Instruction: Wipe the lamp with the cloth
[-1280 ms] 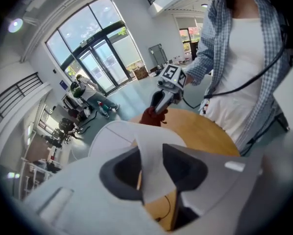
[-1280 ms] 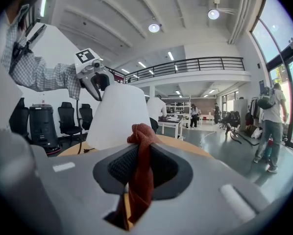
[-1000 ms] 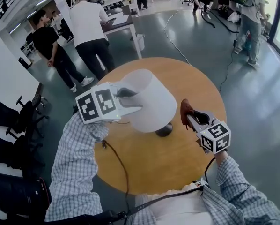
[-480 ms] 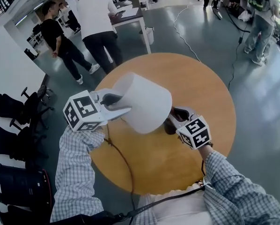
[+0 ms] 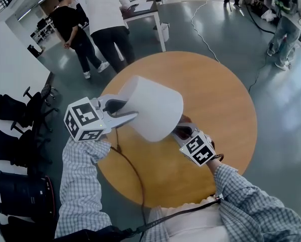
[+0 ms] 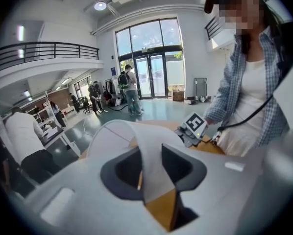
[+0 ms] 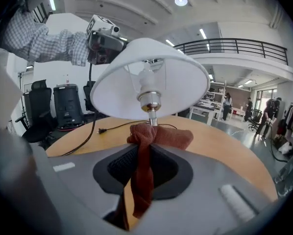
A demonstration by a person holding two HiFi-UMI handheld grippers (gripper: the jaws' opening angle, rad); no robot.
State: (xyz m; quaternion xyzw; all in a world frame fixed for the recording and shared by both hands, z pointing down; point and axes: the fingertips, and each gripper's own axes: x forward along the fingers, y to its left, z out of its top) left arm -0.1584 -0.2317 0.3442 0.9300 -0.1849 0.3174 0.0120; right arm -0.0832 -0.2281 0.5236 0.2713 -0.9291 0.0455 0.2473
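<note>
Left gripper (image 5: 130, 111): I have its jaws clamped on the rim of the white lampshade (image 5: 153, 107), with the shade wall between them.
Right gripper (image 5: 180, 130): jaws pinch a rust-red cloth (image 7: 146, 146), whose bunched top sits against the lamp's metal stem (image 7: 152, 116) under the shade.
Lamp: tilted over the round wooden table (image 5: 216, 95).
Change: a second ago my right gripper stood clear to the shade's right. Now it is tucked beneath the rim.

No readable text, brand or number anywhere. Left cube (image 5: 85, 121) and right cube (image 5: 197, 149) carry only black-and-white coded squares, no letters.
</note>
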